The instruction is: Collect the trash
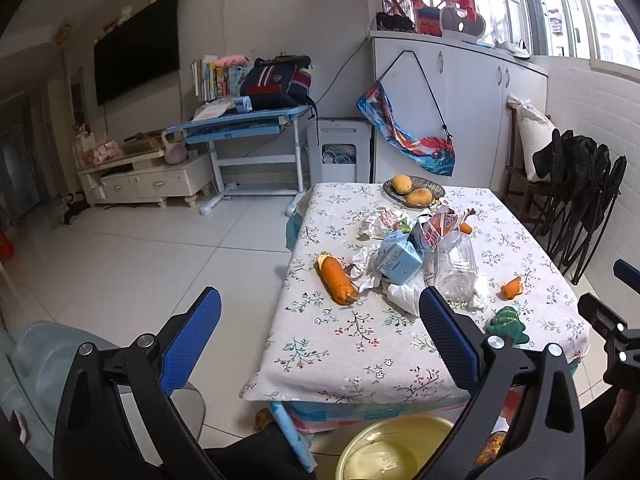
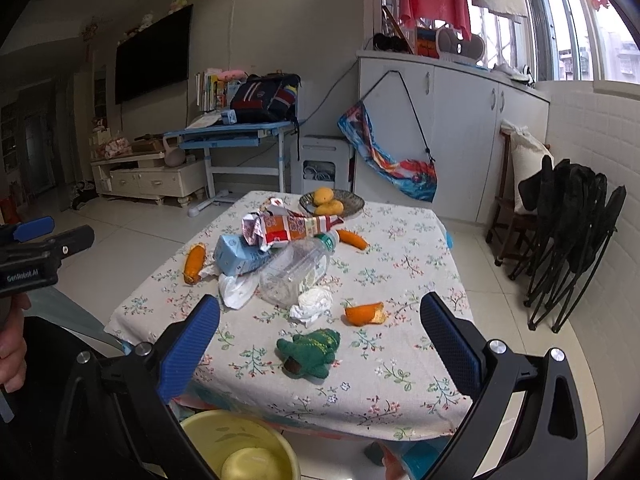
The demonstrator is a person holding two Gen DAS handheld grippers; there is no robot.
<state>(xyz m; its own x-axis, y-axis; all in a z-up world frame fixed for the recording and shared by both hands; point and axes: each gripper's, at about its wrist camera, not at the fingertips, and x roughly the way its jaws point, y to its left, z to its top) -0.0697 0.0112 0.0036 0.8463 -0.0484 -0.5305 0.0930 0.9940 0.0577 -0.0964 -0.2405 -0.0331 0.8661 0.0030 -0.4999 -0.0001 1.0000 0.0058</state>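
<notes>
Floral cotton tablecloth (image 2: pixel 400 376) carries the trash, heaped around mid-table; both claws hover short of the near edge, spread wide, nothing between the blue pads

- Left gripper (image 1: pixel 320 330) and right gripper (image 2: pixel 320 330): released, empty, not touching anything
- Yellow plastic basin (image 2: pixel 240 440) sits on the floor just below the near table edge — probably the drop point, though only part of its rim shows

Materials in the heap:
- Clear plastic bottle (image 2: pixel 296 272), lying on its side, thin-walled, green cap; will dent and roll under a squeeze
- Pale blue carton (image 2: pixel 236 258), boxy, flat faces, leaning against the bottle
- Red-and-white wrapper (image 2: pixel 296 228), crumpled foil or film, draped on top
- White tissue wad (image 2: pixel 312 304), soft, just beside the bottle's base
- Orange peel (image 2: pixel 366 314), curled, apart from the heap on the right
- Two orange sausage-like pieces (image 2: pixel 195 262), one at each side of the pile; cannot tell what they are

Judgement for the first pick: take the outliers, peel or tissue, with the right claw; approach from above and close on the bulk, not the edge. Leave the green plush toy (image 2: pixel 312 350) and the fruit plate (image 2: pixel 352 202) — neither reads as trash
</notes>
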